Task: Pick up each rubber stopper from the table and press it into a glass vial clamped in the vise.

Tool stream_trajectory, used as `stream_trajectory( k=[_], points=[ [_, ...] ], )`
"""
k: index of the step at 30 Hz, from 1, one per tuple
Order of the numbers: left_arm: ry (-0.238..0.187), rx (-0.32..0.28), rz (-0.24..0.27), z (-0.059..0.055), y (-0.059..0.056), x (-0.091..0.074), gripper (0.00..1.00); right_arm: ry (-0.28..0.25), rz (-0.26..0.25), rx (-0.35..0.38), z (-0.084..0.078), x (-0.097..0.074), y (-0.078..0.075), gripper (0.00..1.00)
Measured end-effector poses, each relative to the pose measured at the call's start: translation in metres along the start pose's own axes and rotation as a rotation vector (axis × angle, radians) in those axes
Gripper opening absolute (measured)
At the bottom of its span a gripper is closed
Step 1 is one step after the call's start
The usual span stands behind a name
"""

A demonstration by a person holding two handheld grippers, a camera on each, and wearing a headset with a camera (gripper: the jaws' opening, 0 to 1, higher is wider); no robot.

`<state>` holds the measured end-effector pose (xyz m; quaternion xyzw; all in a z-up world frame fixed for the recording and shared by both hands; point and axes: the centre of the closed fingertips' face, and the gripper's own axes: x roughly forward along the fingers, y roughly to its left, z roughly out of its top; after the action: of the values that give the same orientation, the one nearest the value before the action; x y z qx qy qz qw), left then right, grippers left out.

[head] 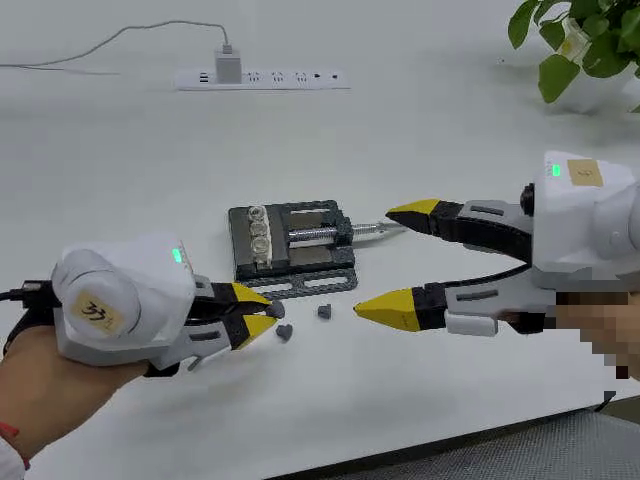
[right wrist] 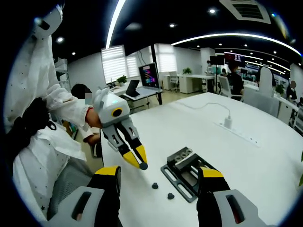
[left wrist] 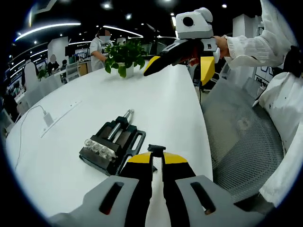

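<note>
My left gripper [head: 270,311] sits low at the left, shut on a dark rubber stopper [head: 276,311] pinched between its yellow tips; the left gripper view shows the stopper [left wrist: 156,149] at the tips. Two more stoppers [head: 285,332] [head: 324,312] lie on the white table just in front of the black vise [head: 300,262]. The vise clamps a row of clear glass vials [head: 260,235] at its left end. My right gripper [head: 395,260] hovers right of the vise, open wide with nothing between its jaws. In the right gripper view the left gripper [right wrist: 140,163] hangs above the loose stoppers [right wrist: 155,185].
A white power strip [head: 262,78] with a charger and cable lies at the far side of the table. A potted plant [head: 580,45] stands at the far right corner. The table's front edge [head: 450,432] runs close below the grippers.
</note>
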<state>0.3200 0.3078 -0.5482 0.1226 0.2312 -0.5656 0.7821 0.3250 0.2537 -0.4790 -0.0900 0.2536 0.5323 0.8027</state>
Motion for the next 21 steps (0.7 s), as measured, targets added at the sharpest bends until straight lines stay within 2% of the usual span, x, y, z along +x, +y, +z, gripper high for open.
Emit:
stream_trajectory(
  k=[9, 14, 21],
  points=[
    [-0.081, -0.040, -0.004, 0.033, -0.011, -0.007, 0.03, 0.021, 0.072, -0.060, 0.012, 0.005, 0.014, 0.51],
    [-0.109, -0.050, -0.012, 0.044, -0.016, -0.009, 0.03, 0.044, 0.136, -0.095, 0.014, 0.007, 0.024, 0.39],
    [-0.128, -0.053, -0.022, 0.051, -0.021, -0.009, 0.03, 0.071, 0.194, -0.120, 0.014, 0.008, 0.033, 0.24]
  ],
)
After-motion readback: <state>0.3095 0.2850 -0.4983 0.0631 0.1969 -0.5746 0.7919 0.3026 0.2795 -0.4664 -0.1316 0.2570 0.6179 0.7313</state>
